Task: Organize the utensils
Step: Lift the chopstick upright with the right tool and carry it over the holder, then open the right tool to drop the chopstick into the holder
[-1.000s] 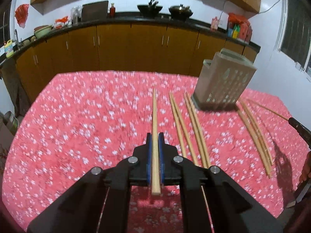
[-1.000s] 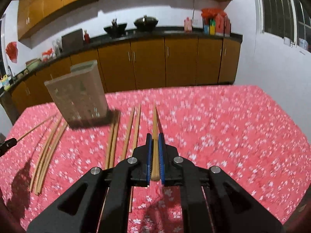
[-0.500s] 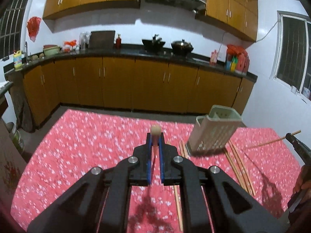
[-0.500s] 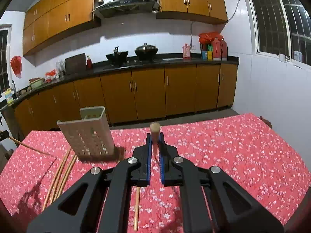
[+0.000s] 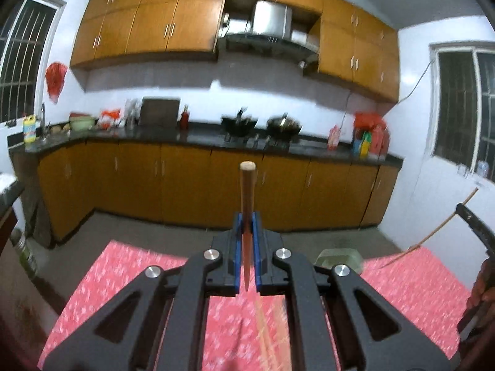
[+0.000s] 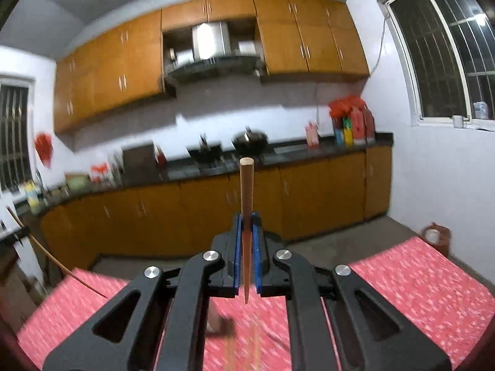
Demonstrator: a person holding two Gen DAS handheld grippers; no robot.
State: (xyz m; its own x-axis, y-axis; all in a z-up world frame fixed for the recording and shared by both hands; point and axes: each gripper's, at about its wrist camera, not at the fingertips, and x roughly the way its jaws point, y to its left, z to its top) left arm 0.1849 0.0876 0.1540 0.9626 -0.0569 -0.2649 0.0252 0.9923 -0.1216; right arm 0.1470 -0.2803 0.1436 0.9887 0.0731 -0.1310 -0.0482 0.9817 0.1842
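Observation:
My left gripper (image 5: 246, 216) is shut on a wooden chopstick (image 5: 247, 191) that points away, its thick end up toward the far cabinets. My right gripper (image 6: 246, 216) is shut on another wooden chopstick (image 6: 247, 191), held the same way. Both are raised above the red flowered tablecloth (image 5: 130, 275). The grey perforated utensil holder (image 5: 338, 256) peeks out just right of the left gripper's body. The right hand's chopstick (image 5: 433, 235) shows at the right edge of the left view; the left hand's chopstick (image 6: 46, 253) shows at the left of the right view. Blurred chopsticks (image 5: 266, 330) lie on the cloth below.
Kitchen counter (image 5: 201, 137) with woks and bottles runs along the far wall above wooden cabinets. The tablecloth also shows in the right wrist view (image 6: 417, 278). A pot (image 6: 433, 235) stands on the floor beyond the table's right corner.
Both grippers lifted their chopsticks off the table and tilted upward; the view swung from the tabletop to the kitchen wall. The holder dropped low in view.

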